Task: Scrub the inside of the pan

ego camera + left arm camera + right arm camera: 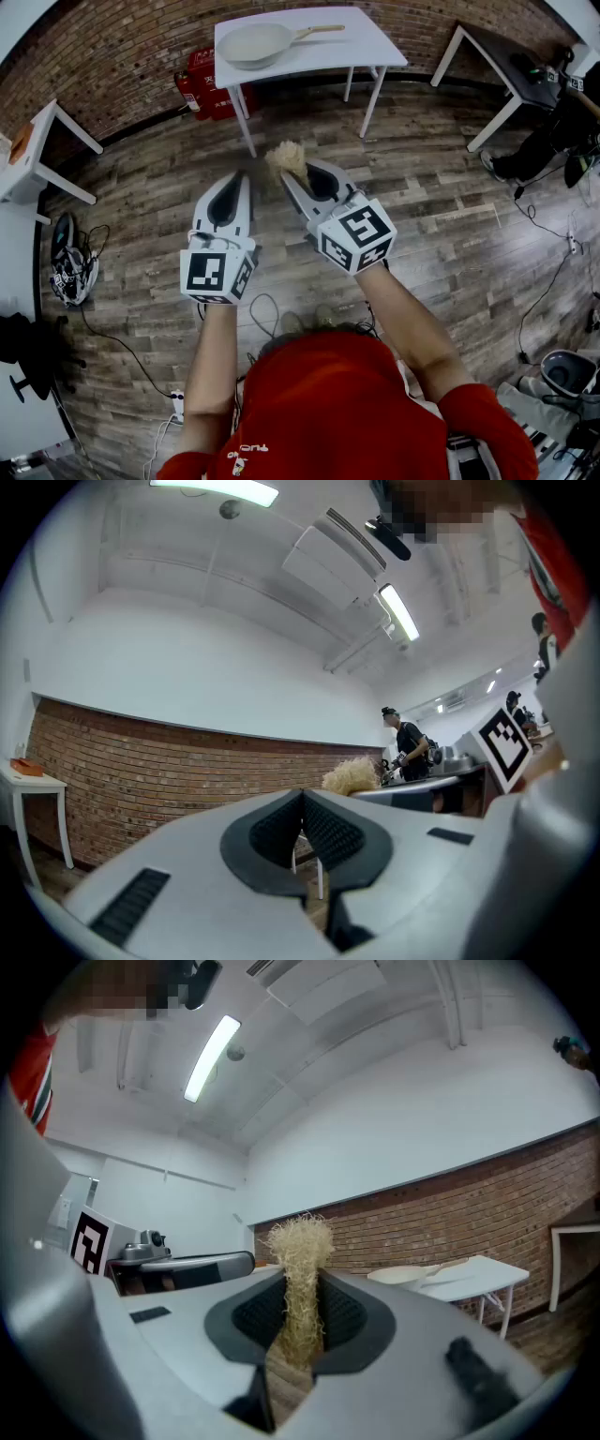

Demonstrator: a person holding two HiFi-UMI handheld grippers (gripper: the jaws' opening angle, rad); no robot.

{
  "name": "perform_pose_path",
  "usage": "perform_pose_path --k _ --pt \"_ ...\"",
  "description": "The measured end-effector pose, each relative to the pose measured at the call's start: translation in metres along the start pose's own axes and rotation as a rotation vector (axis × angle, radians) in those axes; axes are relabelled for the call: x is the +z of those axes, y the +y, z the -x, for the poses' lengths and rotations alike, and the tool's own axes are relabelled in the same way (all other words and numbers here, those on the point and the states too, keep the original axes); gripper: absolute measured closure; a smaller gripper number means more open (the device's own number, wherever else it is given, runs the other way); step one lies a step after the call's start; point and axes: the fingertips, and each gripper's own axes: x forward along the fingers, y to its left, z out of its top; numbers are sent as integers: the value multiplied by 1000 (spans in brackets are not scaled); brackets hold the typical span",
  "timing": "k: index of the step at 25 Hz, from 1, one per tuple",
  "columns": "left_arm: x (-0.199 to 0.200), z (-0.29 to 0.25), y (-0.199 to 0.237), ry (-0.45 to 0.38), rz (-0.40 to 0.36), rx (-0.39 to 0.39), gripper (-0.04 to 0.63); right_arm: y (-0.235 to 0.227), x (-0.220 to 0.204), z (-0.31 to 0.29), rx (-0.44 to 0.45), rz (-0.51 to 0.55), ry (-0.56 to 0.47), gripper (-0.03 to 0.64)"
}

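Wood floor (441, 216), brick wall (112, 66) behind. White table (375, 45) stands against the wall, well apart from the person. Pan (255, 42) sits on the table's left half near the left edge, wooden handle (321, 30) pointing right; it looks empty. Scrubbing not started as far as I can judge: the tool is in hand, but nothing touches the pan. Left to do: walk up, steady the pan, work the inside.

Right gripper (292, 178) is raised in front of the chest, its pads pinching a straw-coloured fibre scrubber (300, 1279), tuft sticking out past the tips. Left gripper (302, 803) is beside it, pads pressed together with nothing between.

Around: red boxes (202, 80) under the table's left end, a second white table (28, 159) at left, a dark table (511, 61) at right, cables (267, 314) on the floor by the feet. Only the cables look like a trip risk on the way.
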Motion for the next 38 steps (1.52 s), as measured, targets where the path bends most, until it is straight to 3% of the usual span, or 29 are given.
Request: perform_pose_path --k 14,30,38 --pt "-5 -20 2 14 -4 21 583 -17 9 -9 36 -11 -14 531" --pt "13 -76 11 2 -45 94 583 -74 32 -35 102 4 -27 531" --pt "7 -99 48 -6 -40 110 583 -92 25 -73 99 12 -8 530"
